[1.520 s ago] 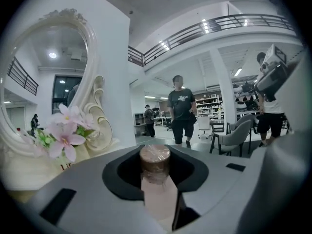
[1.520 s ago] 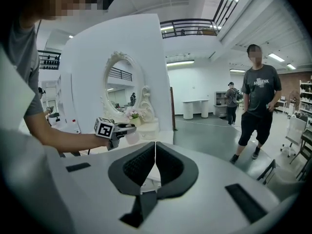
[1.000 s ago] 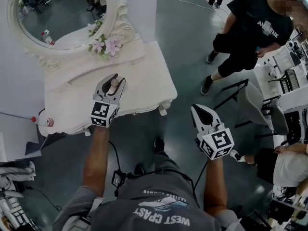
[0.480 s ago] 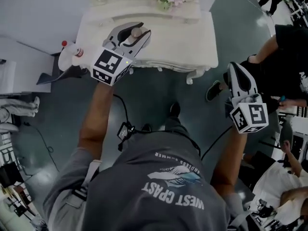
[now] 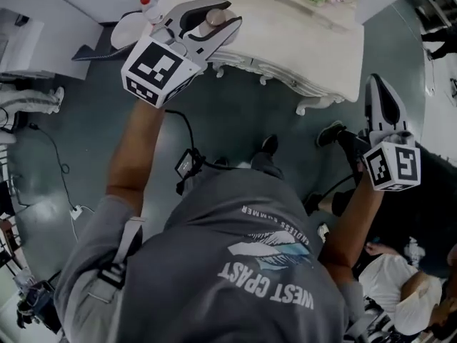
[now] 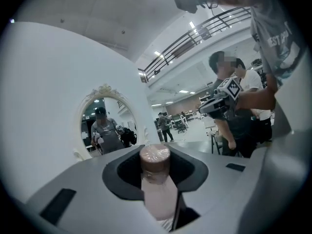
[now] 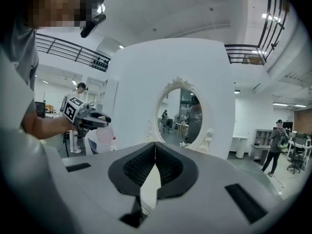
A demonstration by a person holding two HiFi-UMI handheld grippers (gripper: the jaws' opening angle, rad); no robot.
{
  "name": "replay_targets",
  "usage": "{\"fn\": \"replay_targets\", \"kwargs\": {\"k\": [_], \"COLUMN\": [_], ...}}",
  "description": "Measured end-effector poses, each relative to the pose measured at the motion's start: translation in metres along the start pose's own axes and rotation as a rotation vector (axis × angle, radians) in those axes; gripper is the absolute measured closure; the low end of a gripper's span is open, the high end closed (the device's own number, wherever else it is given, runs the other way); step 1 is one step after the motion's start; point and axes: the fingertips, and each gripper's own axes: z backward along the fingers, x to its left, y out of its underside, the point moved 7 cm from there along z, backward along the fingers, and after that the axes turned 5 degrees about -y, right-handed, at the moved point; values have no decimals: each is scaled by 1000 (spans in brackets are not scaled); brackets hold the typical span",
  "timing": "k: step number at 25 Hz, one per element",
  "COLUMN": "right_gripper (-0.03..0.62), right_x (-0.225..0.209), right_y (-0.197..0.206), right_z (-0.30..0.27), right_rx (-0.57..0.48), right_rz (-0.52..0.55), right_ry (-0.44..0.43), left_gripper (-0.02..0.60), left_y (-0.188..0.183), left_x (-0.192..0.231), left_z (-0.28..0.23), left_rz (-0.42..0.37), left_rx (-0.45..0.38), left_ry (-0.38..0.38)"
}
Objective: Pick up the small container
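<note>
**Pink bottle pinched — carry it smoothly**

The left gripper (image 5: 226,18) pinches the small container (image 6: 155,172) by its body, apparently lifted off the white dressing table (image 5: 285,38) beyond. Hold that squeeze steady, wrist level — no jerks. The right gripper (image 5: 376,83), near right, is pressed together and empty.

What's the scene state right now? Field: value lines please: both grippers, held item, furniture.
left gripper: shut on the small container, held out over the table's near edge
small container: pale body, brown cap, upright between the left jaws
right gripper: shut, nothing between the jaws, beside the table and off it
dressing table: white, carved edge, in front of the person
mirror: oval, ornate white frame, at the back of the table
red-capped bottle: by the table's left end
</note>
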Motion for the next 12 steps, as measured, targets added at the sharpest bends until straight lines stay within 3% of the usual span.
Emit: {"fn": "replay_targets", "kwargs": {"k": [6, 12], "right_gripper": [568, 569], "right_x": [24, 42], "right_y": [-19, -19], "right_z": [-23, -36], "right_rx": [-16, 2], "right_rz": [33, 1], "right_ry": [-55, -99], "left_gripper": [451, 451], "left_y": [-10, -11], "left_x": [17, 19], "left_z": [58, 98], "left_rz": [-33, -36], "left_rx": [-1, 16], "left_ry": [-52, -86]}}
